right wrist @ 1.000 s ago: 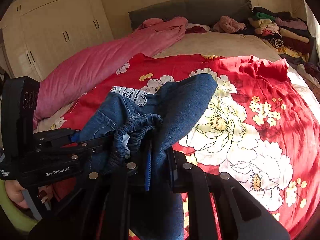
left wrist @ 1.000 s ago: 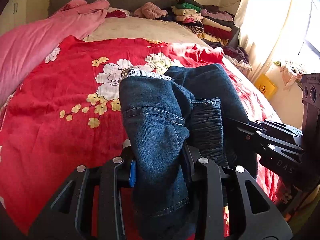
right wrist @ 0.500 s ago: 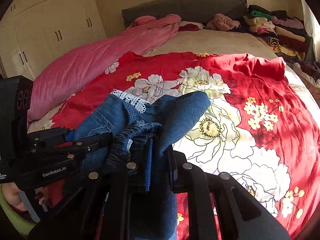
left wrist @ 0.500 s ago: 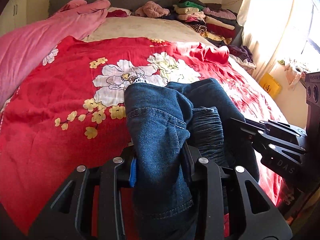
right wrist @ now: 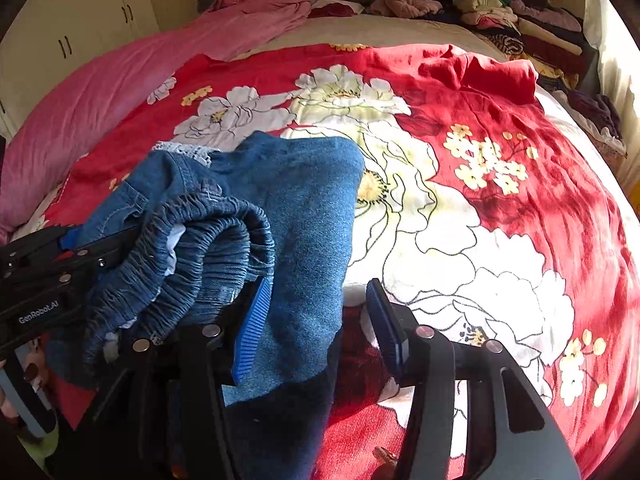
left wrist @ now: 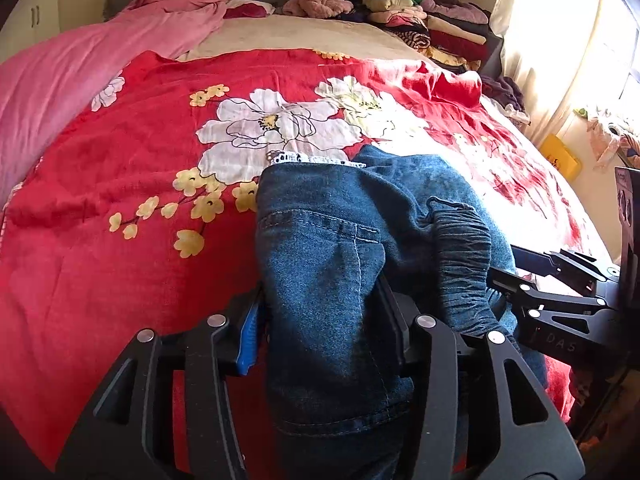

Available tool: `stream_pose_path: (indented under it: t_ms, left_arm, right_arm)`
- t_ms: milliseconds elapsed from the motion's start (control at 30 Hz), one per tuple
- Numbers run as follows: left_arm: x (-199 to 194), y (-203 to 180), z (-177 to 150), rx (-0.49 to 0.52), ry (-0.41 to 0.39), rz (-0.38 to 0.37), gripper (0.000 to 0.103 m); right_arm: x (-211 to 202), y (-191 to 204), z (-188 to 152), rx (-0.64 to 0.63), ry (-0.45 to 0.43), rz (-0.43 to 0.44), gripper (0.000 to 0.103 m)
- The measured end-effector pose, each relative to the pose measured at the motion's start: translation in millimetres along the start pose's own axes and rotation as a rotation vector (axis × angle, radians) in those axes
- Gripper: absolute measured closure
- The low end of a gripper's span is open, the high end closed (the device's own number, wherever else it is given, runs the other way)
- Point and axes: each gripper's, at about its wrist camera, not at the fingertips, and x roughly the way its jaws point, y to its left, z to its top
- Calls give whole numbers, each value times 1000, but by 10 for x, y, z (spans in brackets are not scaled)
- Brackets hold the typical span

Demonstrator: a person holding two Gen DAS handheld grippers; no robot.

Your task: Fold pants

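Blue denim pants (left wrist: 332,248) with a ruched elastic waistband (left wrist: 460,256) and white lace trim lie folded in a bundle on the red flowered bedspread (left wrist: 120,240). My left gripper (left wrist: 320,320) is shut on the denim near the pocket seam. In the right wrist view the pants (right wrist: 296,216) drape over the left blue pad, and my right gripper (right wrist: 316,320) stands open with a wide gap; its right pad is bare. The left gripper's black body (right wrist: 44,276) shows at the left, the right one's body (left wrist: 560,308) in the left wrist view.
A pink quilt (left wrist: 80,64) lies along the left side of the bed. A stack of folded clothes (left wrist: 432,20) sits at the head, right. A bright curtained window (left wrist: 580,40) is on the right, white cupboards (right wrist: 80,28) on the left.
My right gripper has opened and let go of the denim. The pants bundle has come down closer to the bedspread. The left gripper still holds.
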Motion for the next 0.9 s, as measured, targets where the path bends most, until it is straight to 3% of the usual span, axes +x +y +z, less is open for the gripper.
stream_pose_path:
  t_ms: [267, 433, 533, 600, 800, 867, 900]
  left_arm:
    - [56, 16, -29, -3, 10, 8, 60]
    - [40, 16, -37, -4, 10, 8, 57]
    - [33, 13, -31, -2, 10, 8, 53]
    - [20, 11, -34, -2, 9, 9, 50]
    - [-96, -2, -33, -8, -5, 11, 36]
    - [-171, -5, -34, -9, -14, 14, 27]
    - [-211, -4, -34, -10, -21, 17, 24]
  right_arm:
    - [-6, 0, -17, 12, 3, -8, 52]
    - [-83, -24, -20, 28, -10, -14, 41]
    - [-138, -49, -30, 40, -21, -7, 37]
    - [-185, -54, -35, 44, -34, -8, 27]
    - [-336, -54, -43, 47, -69, -30, 25]
    - [-404, -87, -55, 72, -83, -30, 9]
    - [-453, -104, -65, 86, -97, -25, 7]
